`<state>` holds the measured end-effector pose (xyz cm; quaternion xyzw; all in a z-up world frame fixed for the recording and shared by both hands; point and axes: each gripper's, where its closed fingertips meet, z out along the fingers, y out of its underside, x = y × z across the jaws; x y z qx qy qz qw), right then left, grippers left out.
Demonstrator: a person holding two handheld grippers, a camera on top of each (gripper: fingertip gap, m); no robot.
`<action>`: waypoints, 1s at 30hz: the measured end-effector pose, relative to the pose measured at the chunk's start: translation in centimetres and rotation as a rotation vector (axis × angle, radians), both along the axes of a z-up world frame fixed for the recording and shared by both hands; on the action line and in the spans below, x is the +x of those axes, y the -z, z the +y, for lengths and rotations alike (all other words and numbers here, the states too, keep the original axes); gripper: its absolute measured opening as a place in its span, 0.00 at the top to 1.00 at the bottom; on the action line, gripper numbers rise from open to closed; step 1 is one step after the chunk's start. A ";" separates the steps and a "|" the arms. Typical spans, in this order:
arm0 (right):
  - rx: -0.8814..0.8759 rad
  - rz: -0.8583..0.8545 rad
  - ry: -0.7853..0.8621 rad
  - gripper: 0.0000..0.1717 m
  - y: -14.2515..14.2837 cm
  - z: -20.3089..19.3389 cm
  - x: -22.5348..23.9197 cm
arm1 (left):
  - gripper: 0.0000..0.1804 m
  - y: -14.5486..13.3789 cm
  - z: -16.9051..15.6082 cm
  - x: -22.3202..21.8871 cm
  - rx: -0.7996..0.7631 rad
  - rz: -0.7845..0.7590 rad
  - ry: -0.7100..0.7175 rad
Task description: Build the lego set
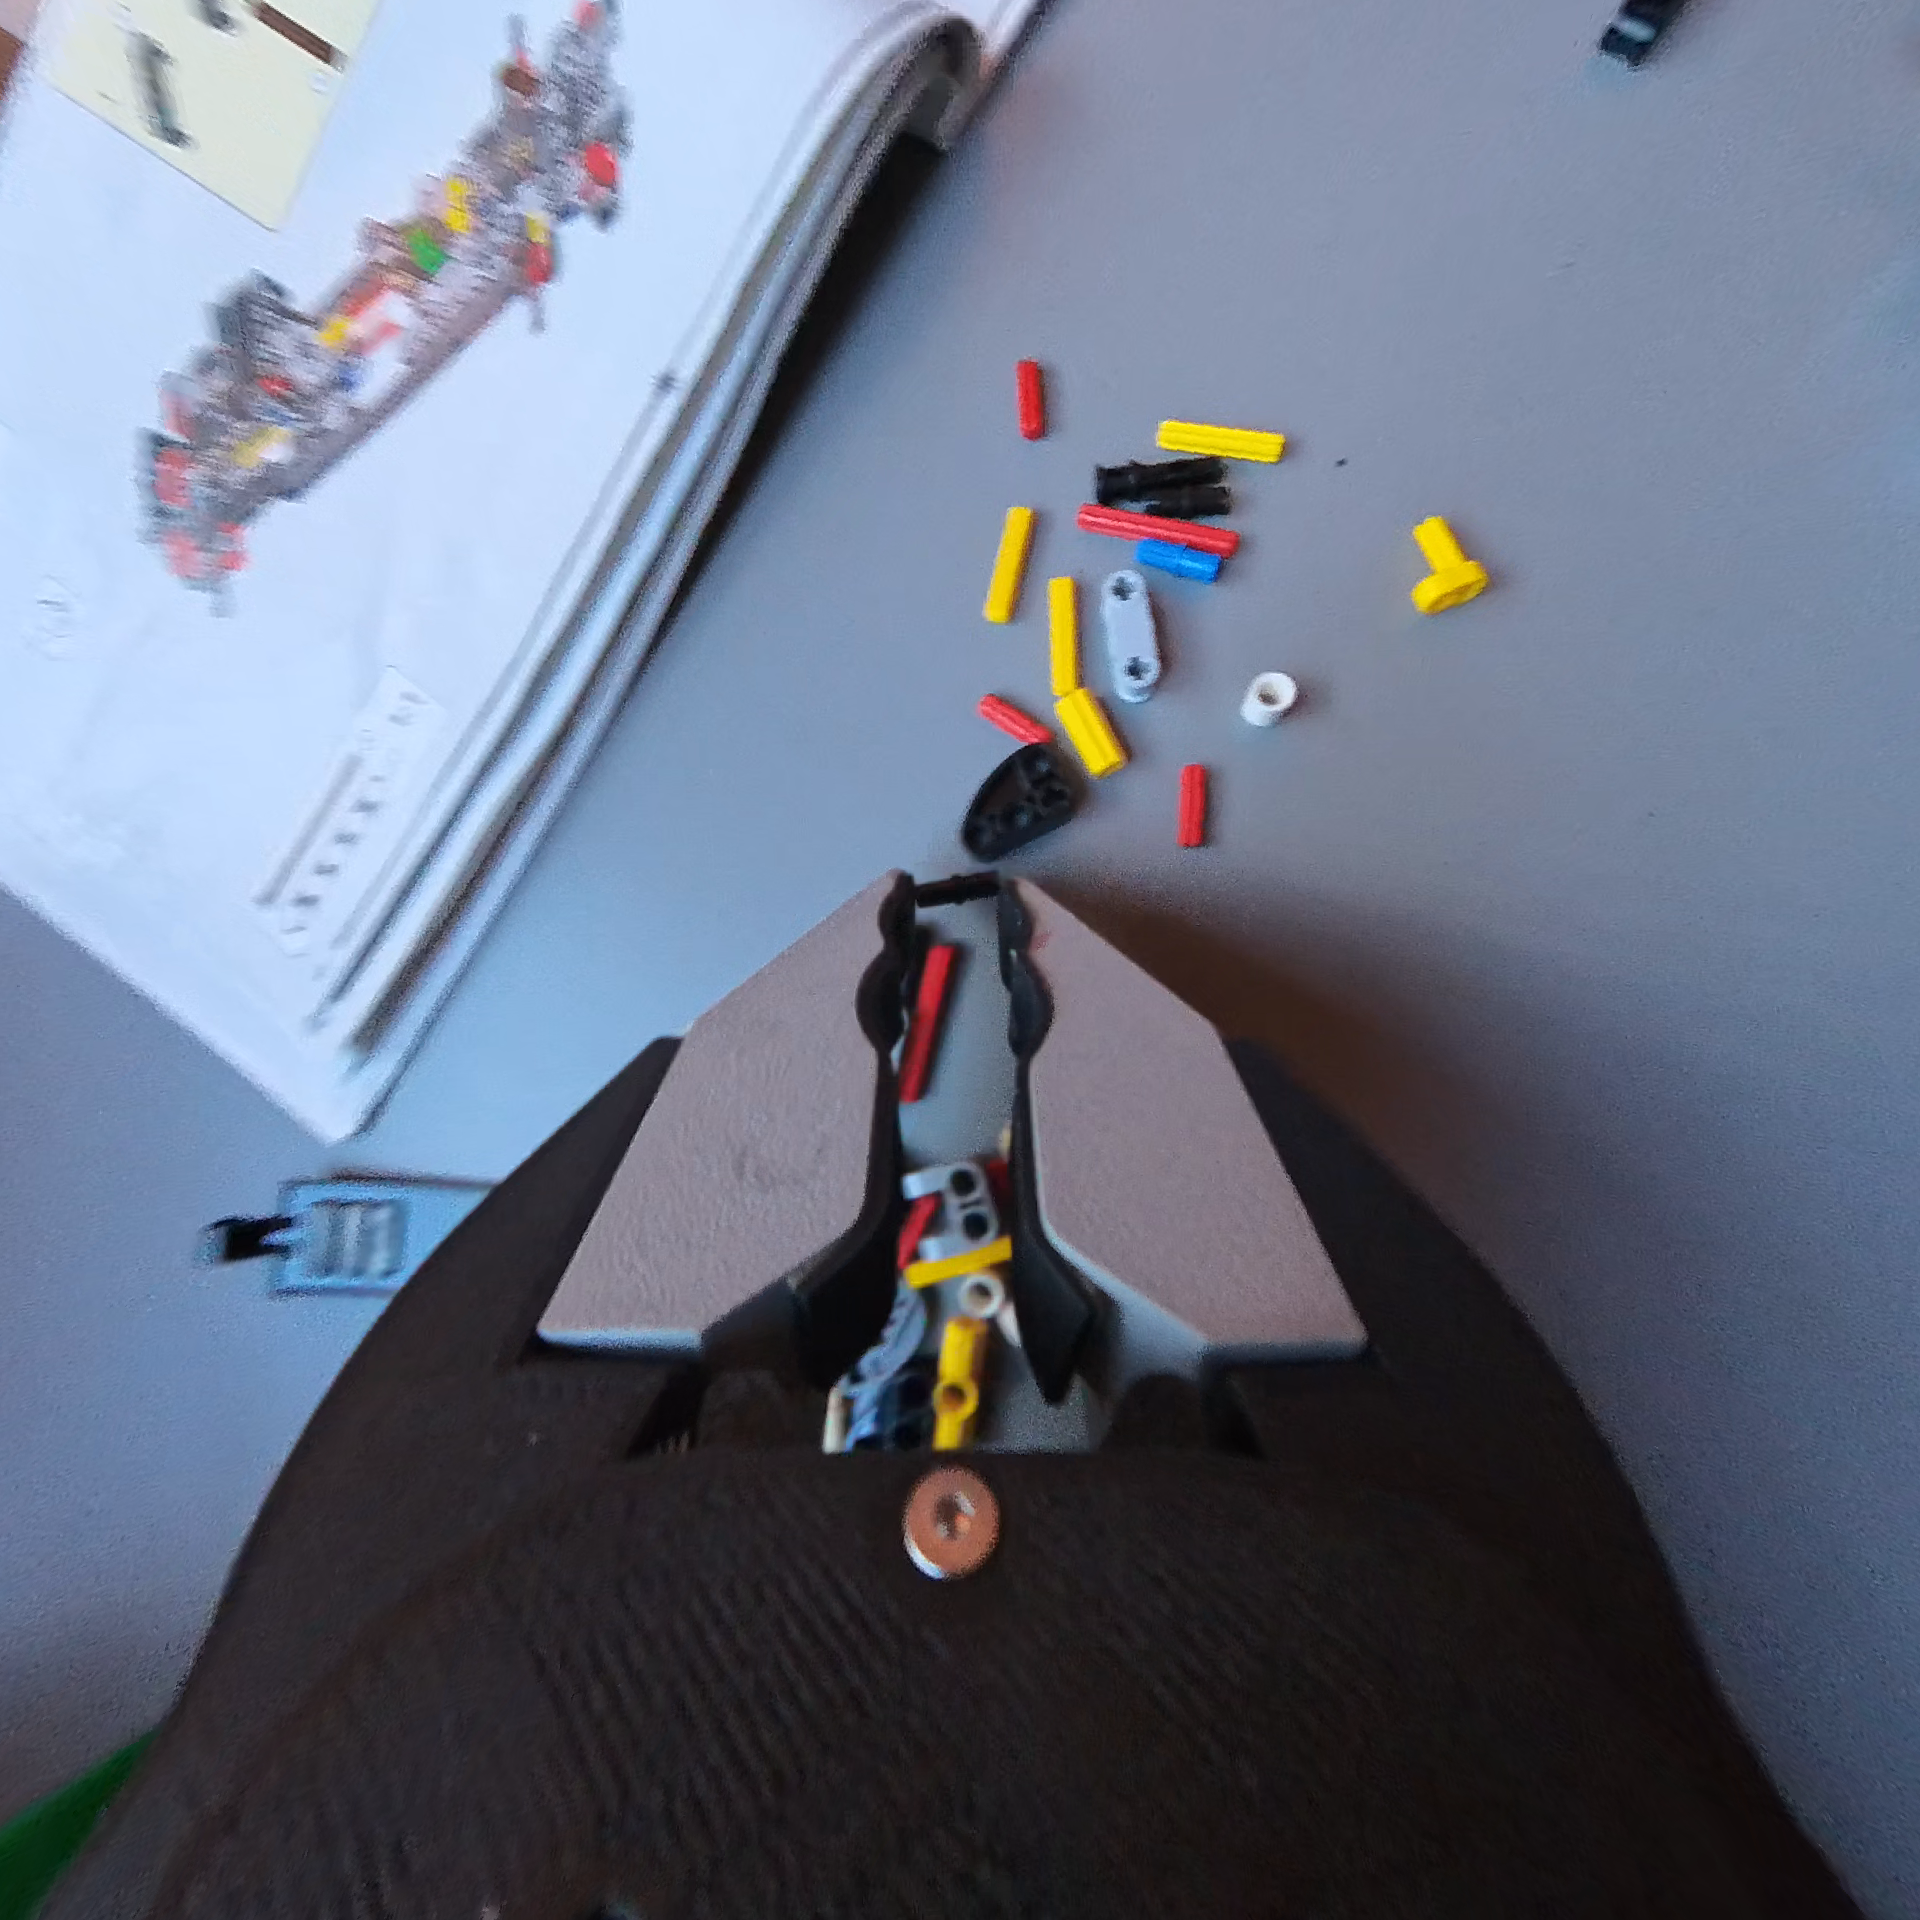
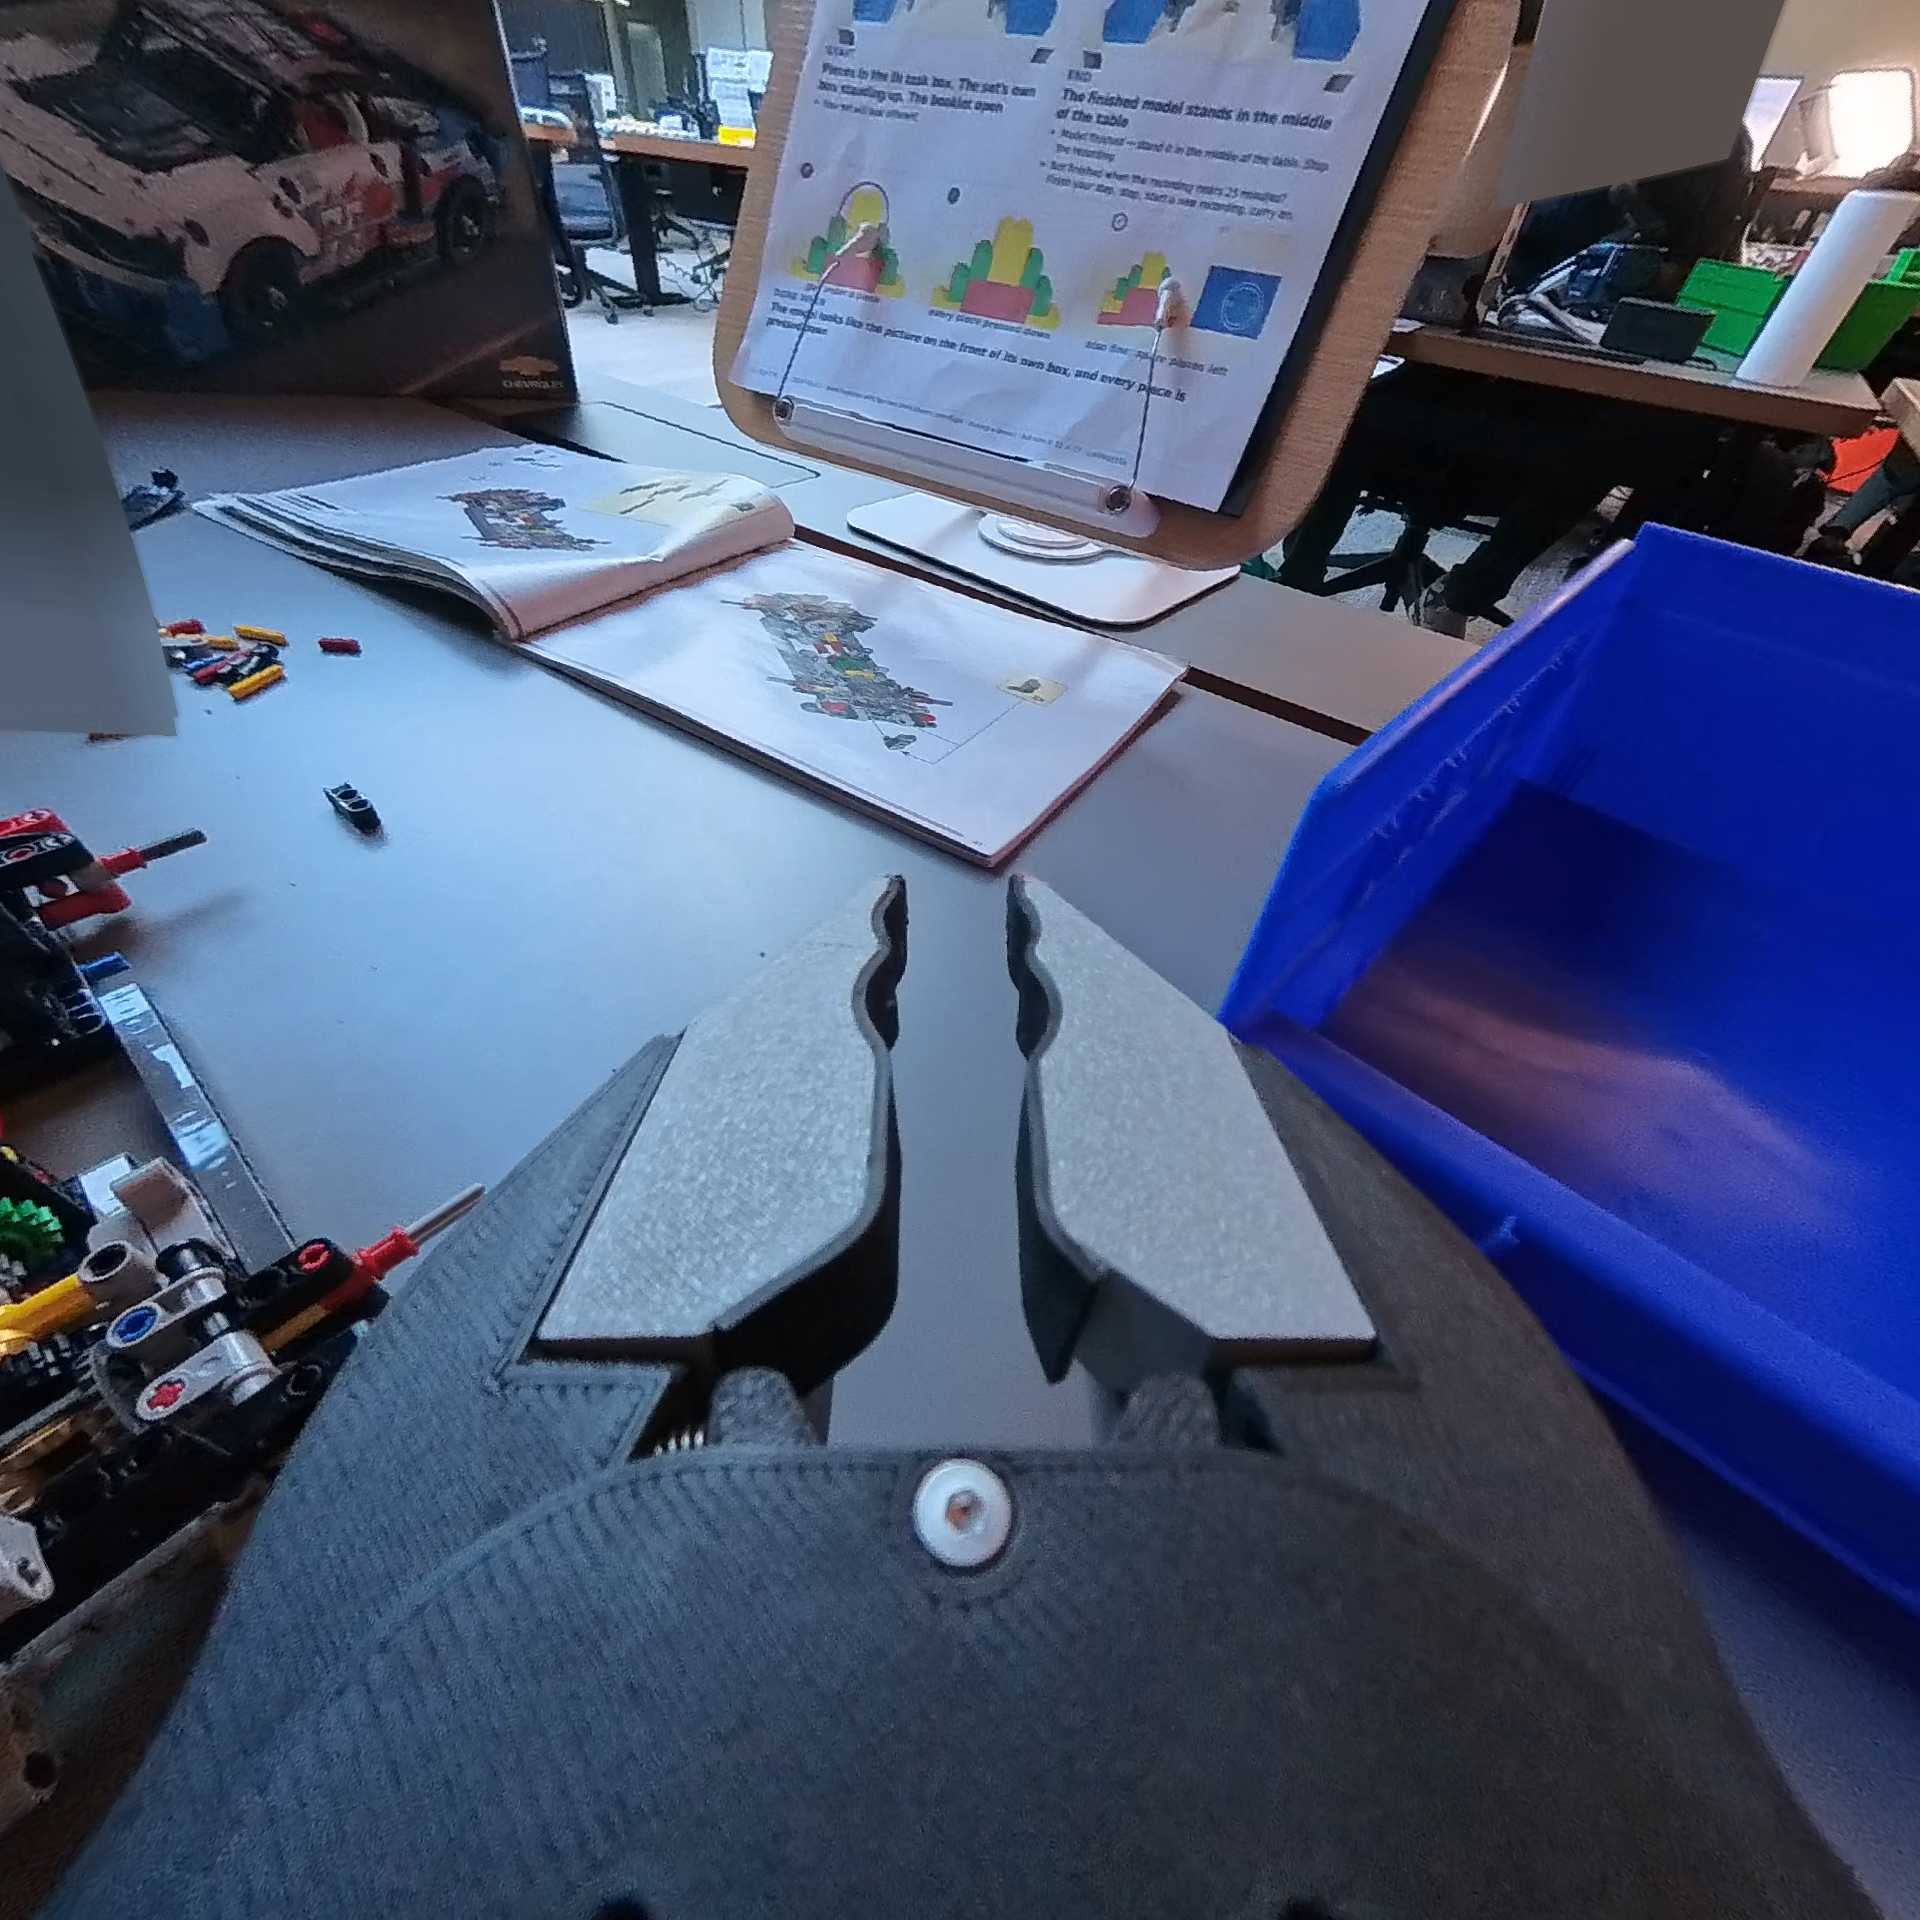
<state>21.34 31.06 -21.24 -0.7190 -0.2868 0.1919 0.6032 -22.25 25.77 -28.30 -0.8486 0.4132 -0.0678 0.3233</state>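
Note:
My left gripper [image 1: 958, 891] is shut on a small black pin [image 1: 956, 889], which lies crosswise between the two fingertips, above the grey table [image 1: 1558, 312]. Just beyond the tips lies a black rounded triangular plate [image 1: 1020, 802], with loose red, yellow, black and blue pins and axles [image 1: 1153, 530], a grey two-hole link [image 1: 1130, 636] and a white bush [image 1: 1269, 698] farther on. Under the fingers I see a red axle [image 1: 928, 1023] and a heap of small pieces [image 1: 951, 1309]. My right gripper [image 2: 956, 914] is open and empty over the dark table [image 2: 520, 935], beside a blue bin [image 2: 1662, 1039].
An open instruction booklet [image 1: 312, 520] lies left of the loose pieces; it also shows in the right wrist view [image 2: 831, 675]. A part-built model [image 2: 156, 1330] sits at the left edge. A sheet on a stand [image 2: 1039, 260] and a car-picture box [image 2: 281, 197] stand behind. There is about 45 cm between the tips of the two grippers. The white bush [image 1: 1269, 698] lies some 6 cm from my left tips, 40 cm from my right tips.

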 end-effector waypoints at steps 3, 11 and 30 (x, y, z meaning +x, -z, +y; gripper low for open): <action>-0.002 -0.002 -0.004 0.91 0.0 0.0 -0.2 | 0.92 -3.4 1.0 -0.3 0.103 -0.046 -0.023; -0.019 0.001 -0.035 0.90 0.2 -0.4 -1.1 | 0.92 -6.2 0.2 13.3 0.096 -0.174 0.255; -0.024 -0.058 -0.067 0.91 0.7 -0.9 -2.0 | 0.89 -4.6 0.1 11.8 0.091 -0.085 0.244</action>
